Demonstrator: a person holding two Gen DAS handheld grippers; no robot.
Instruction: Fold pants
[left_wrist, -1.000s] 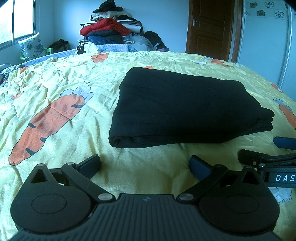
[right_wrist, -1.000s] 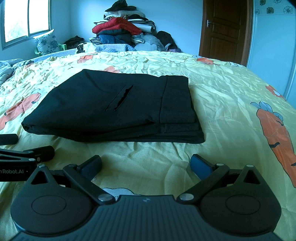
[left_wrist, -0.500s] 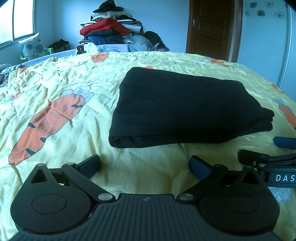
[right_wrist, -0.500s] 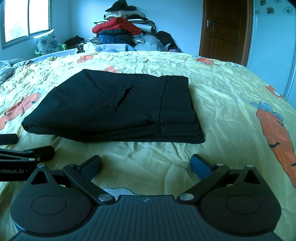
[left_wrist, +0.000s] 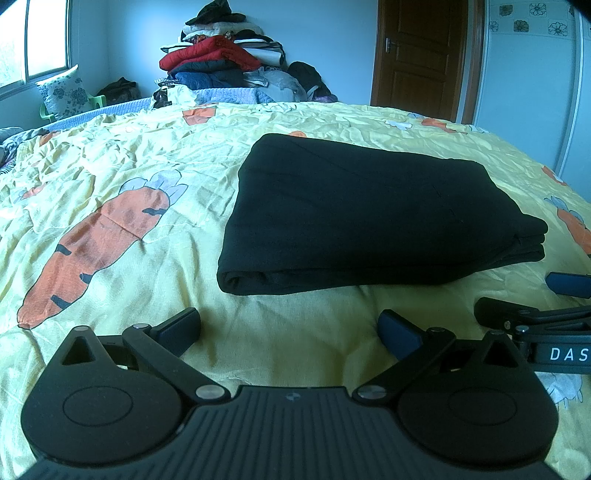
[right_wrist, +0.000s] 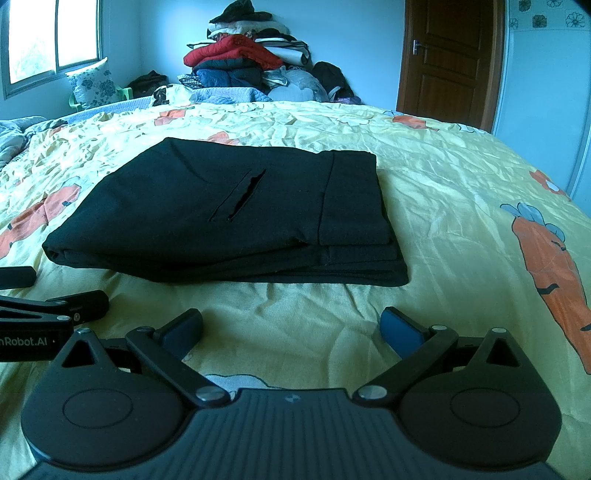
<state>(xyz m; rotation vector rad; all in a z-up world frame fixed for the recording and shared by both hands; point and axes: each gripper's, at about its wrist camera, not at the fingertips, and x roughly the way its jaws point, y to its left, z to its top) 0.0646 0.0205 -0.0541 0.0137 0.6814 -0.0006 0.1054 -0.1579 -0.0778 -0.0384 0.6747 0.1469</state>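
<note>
Black pants (left_wrist: 369, 210) lie folded into a flat rectangular stack on the yellow carrot-print bedspread (left_wrist: 110, 177). In the right wrist view the pants (right_wrist: 221, 206) show a slit pocket on top and layered edges at the right. My left gripper (left_wrist: 290, 330) rests low on the bedspread just in front of the stack, open, nothing between its fingers. My right gripper (right_wrist: 293, 328) sits likewise in front of the stack, open and empty. Each gripper's fingers appear at the side of the other's view: the right one (left_wrist: 546, 299), the left one (right_wrist: 44, 291).
A tall pile of clothes (left_wrist: 221, 62) is heaped at the far end of the bed. A brown wooden door (left_wrist: 417, 55) stands at the back right, a window (right_wrist: 55, 37) and floral pillow (right_wrist: 96, 83) at the back left. Bare bedspread (right_wrist: 480, 206) lies around the pants.
</note>
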